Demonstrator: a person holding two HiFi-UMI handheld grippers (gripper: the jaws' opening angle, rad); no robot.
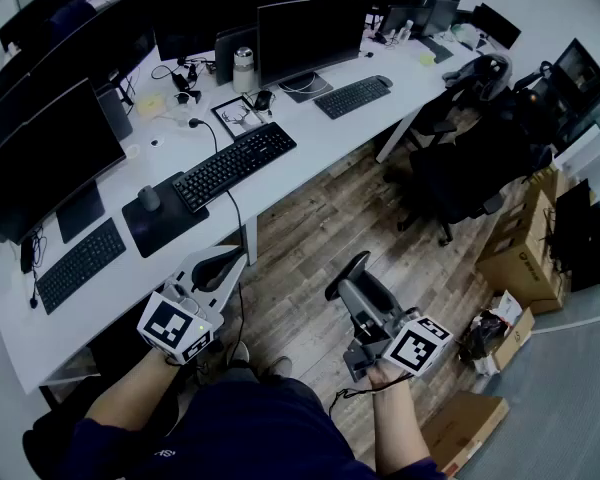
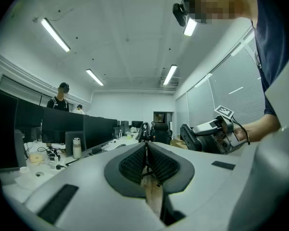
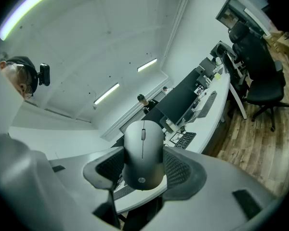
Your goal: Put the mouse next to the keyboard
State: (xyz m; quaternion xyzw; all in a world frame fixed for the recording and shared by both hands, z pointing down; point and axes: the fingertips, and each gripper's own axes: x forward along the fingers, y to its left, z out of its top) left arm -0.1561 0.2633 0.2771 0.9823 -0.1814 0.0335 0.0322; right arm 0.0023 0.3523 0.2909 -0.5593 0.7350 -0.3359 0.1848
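So the mouse (image 3: 143, 148) is clamped between the right tool's (image 3: 143, 166) pads, held out over the wood floor (image 1: 310, 230), well apart from the keyboard (image 1: 235, 164) on the white counter (image 1: 310, 140). The left tool (image 2: 147, 166) is closed and empty.

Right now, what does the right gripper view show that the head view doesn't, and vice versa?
Only the right gripper view: the grey mouse, its scroll wheel facing the camera, pinched between the right gripper's fingers, plus ceiling lights. Only the head view: the left gripper, a mouse pad carrying a second mouse, and cardboard boxes. Both: the white desk, monitors, black keyboards, a black office chair and the wood floor.
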